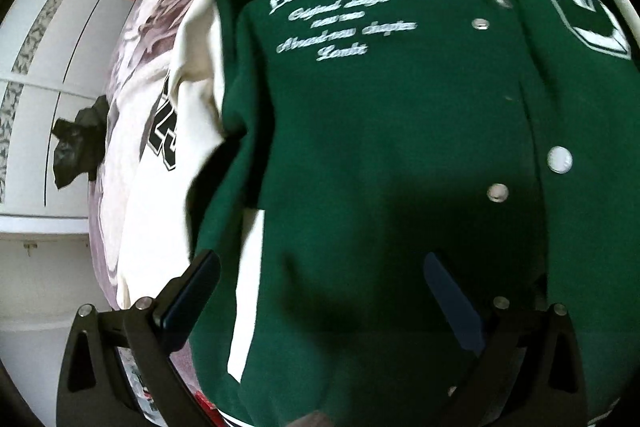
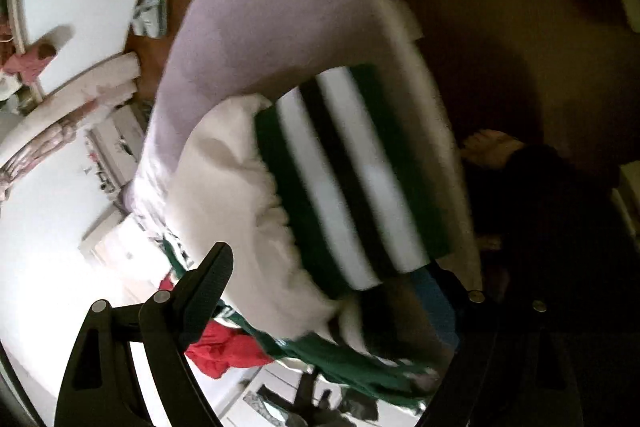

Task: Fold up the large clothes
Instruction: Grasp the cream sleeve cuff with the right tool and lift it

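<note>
Spread on flowery bedding (image 1: pixel 132 27): green jacket (image 1: pixel 360 131). Left gripper (image 1: pixel 320 291) wide open above it. Right gripper (image 2: pixel 332 291) open around striped cuff (image 2: pixel 352 179).

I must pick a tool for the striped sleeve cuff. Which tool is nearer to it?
Right. The right tool has the striped cuff between its open fingers. The left tool hovers over the green jacket front; no cuff shows there.
</note>
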Demonstrator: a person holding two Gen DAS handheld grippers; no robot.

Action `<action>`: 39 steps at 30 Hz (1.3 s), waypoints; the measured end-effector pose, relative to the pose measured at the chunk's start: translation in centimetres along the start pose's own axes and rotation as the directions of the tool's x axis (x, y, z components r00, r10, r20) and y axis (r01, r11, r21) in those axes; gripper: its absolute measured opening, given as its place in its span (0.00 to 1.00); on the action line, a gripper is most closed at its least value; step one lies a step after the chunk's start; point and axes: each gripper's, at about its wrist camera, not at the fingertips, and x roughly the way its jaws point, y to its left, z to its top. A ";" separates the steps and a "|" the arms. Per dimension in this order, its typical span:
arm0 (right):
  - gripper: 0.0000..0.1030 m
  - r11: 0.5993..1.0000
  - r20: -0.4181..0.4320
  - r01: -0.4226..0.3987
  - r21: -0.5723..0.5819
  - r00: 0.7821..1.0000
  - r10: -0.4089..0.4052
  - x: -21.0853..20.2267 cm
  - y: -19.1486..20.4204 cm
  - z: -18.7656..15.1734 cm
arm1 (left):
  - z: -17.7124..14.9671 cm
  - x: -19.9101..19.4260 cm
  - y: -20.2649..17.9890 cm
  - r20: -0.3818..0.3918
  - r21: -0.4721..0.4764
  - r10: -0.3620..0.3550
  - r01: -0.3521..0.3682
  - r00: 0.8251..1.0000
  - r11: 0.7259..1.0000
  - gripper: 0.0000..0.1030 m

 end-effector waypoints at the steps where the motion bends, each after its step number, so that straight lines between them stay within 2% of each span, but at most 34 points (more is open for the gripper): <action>1: 0.48 0.998 0.045 0.024 -0.053 0.999 -0.022 0.1 1.1 -0.4 | 0.0 -0.3 -0.2 0.010 0.010 0.001 -0.001 1.000 1.000 1.00; 2: 0.30 0.995 0.063 0.028 -0.100 0.998 -0.022 0.3 2.6 -0.8 | 0.0 -0.6 -0.4 0.024 0.020 0.006 -0.006 1.000 1.000 1.00; 4: 0.20 0.982 0.121 0.057 -0.181 0.992 -0.035 -0.6 5.5 -1.8 | -0.1 -1.5 -0.9 0.056 0.040 0.010 -0.012 0.998 0.999 1.00; 7: 0.18 0.948 0.219 0.063 -0.313 0.976 0.007 -3.7 10.5 -2.5 | 0.1 -2.3 -1.1 0.088 0.053 0.005 -0.010 0.996 0.999 1.00; 10: 0.17 0.878 0.359 0.157 -0.452 0.933 0.017 -6.0 15.4 -2.3 | 0.5 -2.8 -1.1 0.107 0.053 -0.004 -0.002 0.994 0.999 1.00; 12: 0.18 0.863 0.361 0.229 -0.450 0.931 -0.059 -4.8 15.6 -0.6 | 0.8 -2.8 -1.4 0.113 0.051 -0.008 0.003 0.994 0.999 1.00; 13: 0.19 0.874 0.319 0.232 -0.426 0.943 -0.095 -3.3 14.8 0.7 | 0.9 -2.6 -1.5 0.113 0.049 -0.010 0.004 0.994 0.999 1.00; 15: 0.24 0.911 0.225 0.201 -0.360 0.966 -0.125 -0.3 13.2 3.2 | 1.0 -1.9 -1.6 0.101 0.049 -0.012 0.007 0.995 0.999 1.00; 16: 0.30 0.935 0.177 0.158 -0.316 0.979 -0.106 0.9 12.0 4.0 | 1.1 -1.6 -1.7 0.096 0.046 -0.011 0.007 0.995 0.999 1.00; 18: 0.41 0.969 0.115 0.002 -0.249 0.993 0.027 2.6 9.8 4.9 | 1.3 -1.1 -1.9 0.089 0.043 -0.008 0.005 0.996 0.999 1.00; 21: 0.56 0.975 0.121 -0.151 -0.165 0.978 0.172 4.4 8.2 4.9 | 1.4 -0.4 -1.8 0.083 0.032 -0.008 0.006 0.997 0.999 1.00; 23: 0.58 0.967 0.180 -0.218 -0.130 0.954 0.239 5.1 7.6 4.1 | 1.6 -0.2 -1.6 0.087 0.027 -0.005 0.003 0.996 1.000 1.00; 24: 0.54 0.967 0.207 -0.215 -0.135 0.948 0.240 4.9 7.3 4.1 | 1.7 -0.2 -1.6 0.090 0.025 -0.002 0.000 0.996 1.000 1.00; 25: 0.25 0.971 0.237 -0.185 -0.152 0.947 0.218 4.9 7.8 3.3 | 1.8 -0.1 -1.4 0.096 0.021 -0.004 0.002 0.995 1.000 1.00; 26: 0.06 0.970 0.240 -0.172 -0.172 0.948 0.210 5.0 8.2 2.7 | 2.0 -0.1 -1.2 0.099 0.014 -0.002 0.001 0.995 1.000 1.00; 28: 0.05 0.969 0.274 -0.157 -0.193 0.939 0.206 4.1 9.8 1.7 | 2.3 0.0 -0.5 0.103 -0.002 0.004 -0.004 0.995 1.000 1.00; 31: 0.05 0.951 0.311 -0.097 -0.294 0.931 0.191 1.2 12.8 0.1 | 3.0 0.5 1.0 0.107 -0.024 0.044 -0.042 0.993 0.999 1.00; 34: 0.05 0.878 0.315 -0.016 -0.479 0.930 0.189 -1.2 19.6 -3.6 | 3.6 0.9 3.5 0.114 -0.070 0.077 -0.069 0.991 0.995 1.00; 36: 0.05 0.803 0.305 0.032 -0.595 0.934 0.188 -0.4 25.2 -6.8 | 3.8 1.2 5.6 0.112 -0.106 0.097 -0.086 0.989 0.991 1.00; 39: 0.05 0.655 0.271 0.091 -0.750 0.946 0.179 2.8 32.9 -14.3 | 3.6 2.1 8.8 0.093 -0.162 0.108 -0.092 0.990 0.983 1.00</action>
